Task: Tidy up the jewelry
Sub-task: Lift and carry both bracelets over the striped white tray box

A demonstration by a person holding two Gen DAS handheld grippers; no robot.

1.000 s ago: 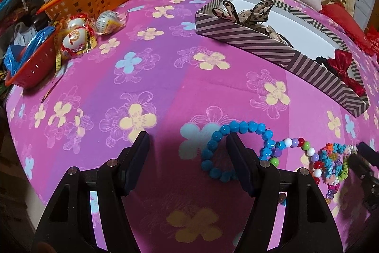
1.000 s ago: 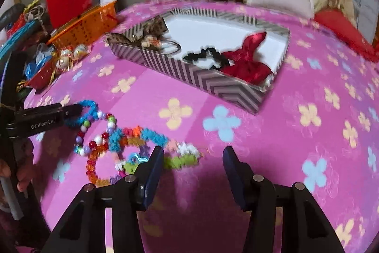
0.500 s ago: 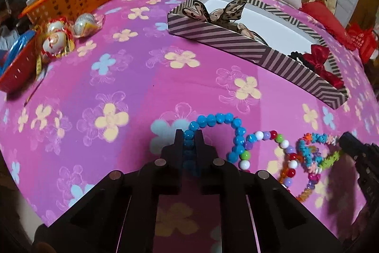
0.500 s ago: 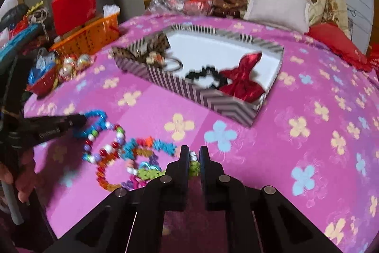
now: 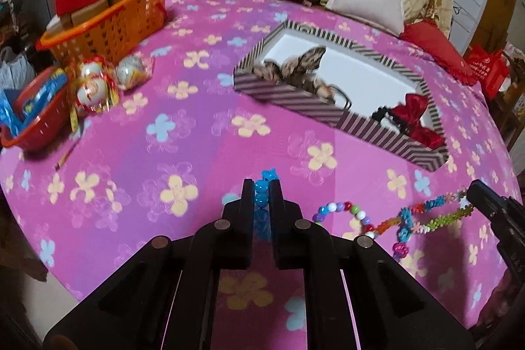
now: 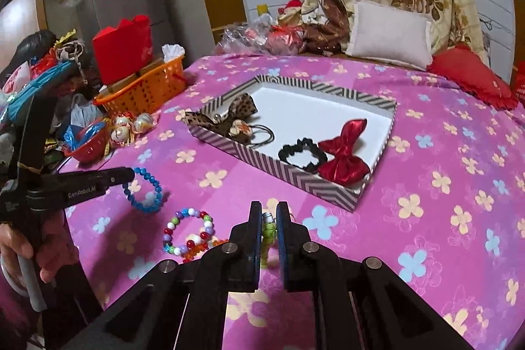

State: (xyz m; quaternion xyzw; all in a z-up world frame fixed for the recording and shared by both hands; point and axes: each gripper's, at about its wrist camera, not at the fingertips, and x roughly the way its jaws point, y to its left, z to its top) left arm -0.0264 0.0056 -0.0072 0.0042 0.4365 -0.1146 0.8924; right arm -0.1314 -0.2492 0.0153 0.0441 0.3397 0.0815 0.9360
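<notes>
Blue bracelet (image 6: 143,190): hanging from the left gripper (image 5: 262,197), lifted just above the pink flowered surface (image 5: 137,153); its beads are showing between the jaws in the left wrist view.
Left gripper: jaws are clenching on the blue bracelet; the person's hand (image 6: 36,251) is gripping its handle at the left edge of the right wrist view.
Right gripper (image 6: 268,220): jaws are closing tightly on a green beaded strand (image 6: 268,232), which is stretching taut toward a tangle of beads in the left wrist view.
Multicolour bracelet (image 6: 188,230): lying on the surface between the two grippers, touching orange beads (image 6: 197,250) beside it.
Striped tray (image 6: 282,168): sitting farther back on the surface, well apart from both grippers.
Tray contents: red bow (image 6: 344,153) and black scrunchie (image 6: 302,153) are lying at the near end; leopard bow (image 6: 223,117) is lying at the far-left end.
Orange basket (image 6: 144,91): standing at the left edge of the surface, with foil-wrapped eggs (image 6: 131,125) and a red bowl (image 6: 87,145) near it.
</notes>
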